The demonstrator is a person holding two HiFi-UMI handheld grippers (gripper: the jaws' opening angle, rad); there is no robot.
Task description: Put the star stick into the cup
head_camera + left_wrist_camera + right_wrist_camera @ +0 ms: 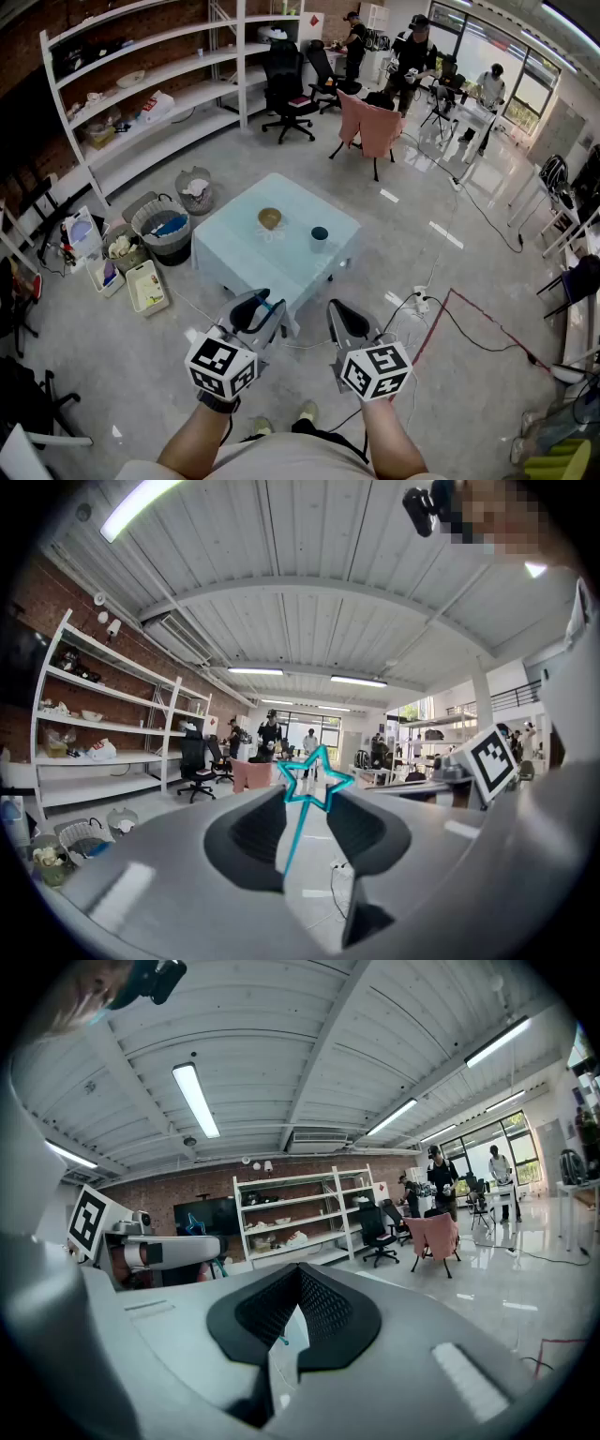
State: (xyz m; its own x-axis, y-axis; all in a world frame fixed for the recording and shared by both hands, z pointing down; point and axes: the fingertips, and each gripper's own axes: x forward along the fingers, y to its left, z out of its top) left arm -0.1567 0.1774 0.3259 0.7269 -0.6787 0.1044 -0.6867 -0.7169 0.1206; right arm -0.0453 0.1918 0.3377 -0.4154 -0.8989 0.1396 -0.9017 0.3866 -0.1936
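The star stick (314, 778) is a thin teal rod with an outline star on top. It stands between the jaws of my left gripper (307, 808), which is shut on it and holds it in the air. In the head view the left gripper (261, 305) and right gripper (345, 317) hover side by side short of the near edge of the pale table (234, 253). A small dark cup (320, 234) stands on the table's right half, well ahead of both grippers. My right gripper (298, 1274) has its pads touching at the tips, with nothing held.
A round tan object (270, 218) sits on the table left of the cup. Bins and baskets (164, 230) crowd the floor left of the table, cables (441, 309) run on the right. Shelves, office chairs and several people stand farther back.
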